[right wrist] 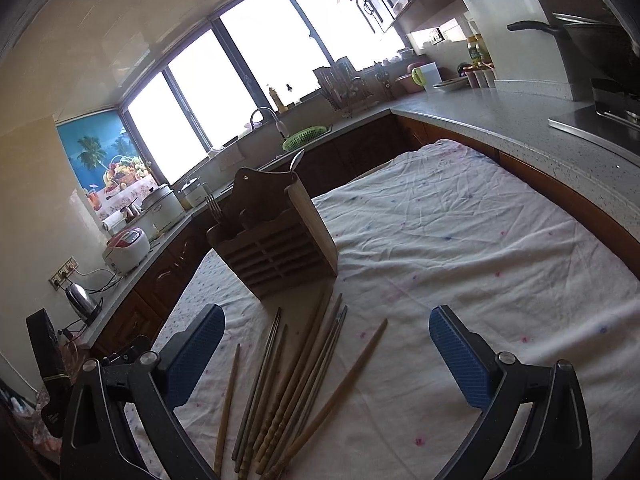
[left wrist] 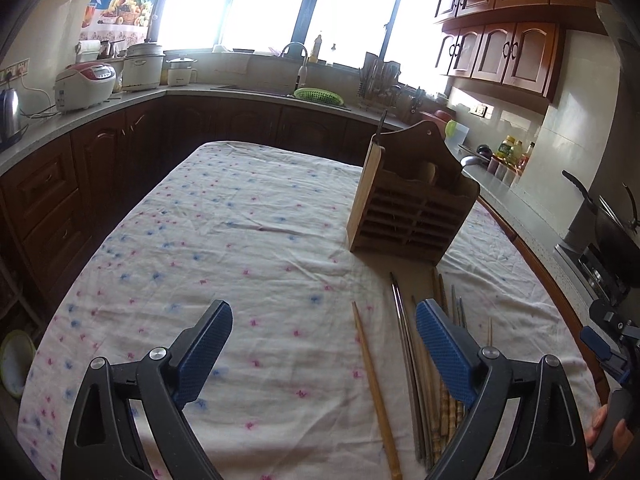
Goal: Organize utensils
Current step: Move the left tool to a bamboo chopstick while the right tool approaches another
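Observation:
A wooden utensil holder point(left wrist: 408, 204) point(right wrist: 276, 248) stands upright on the cloth-covered table point(left wrist: 240, 240) point(right wrist: 460, 240). A fork point(right wrist: 214, 206) and a spoon point(right wrist: 297, 159) stick up out of it. Several wooden and metal chopsticks point(left wrist: 404, 360) point(right wrist: 288, 384) lie loose on the cloth in front of the holder. My left gripper point(left wrist: 324, 340) hovers open over the cloth, its right finger above the chopsticks. My right gripper point(right wrist: 328, 348) is open too, with the chopstick pile lying between and below its fingers. Neither gripper holds anything.
Kitchen counters wrap around the table, with a rice cooker point(left wrist: 84, 86), a kettle point(right wrist: 82, 300), a sink with a green basket point(left wrist: 318, 96) and a stove with a wok point(right wrist: 600, 48). The right gripper and a hand show at the left wrist view's right edge point(left wrist: 612, 360).

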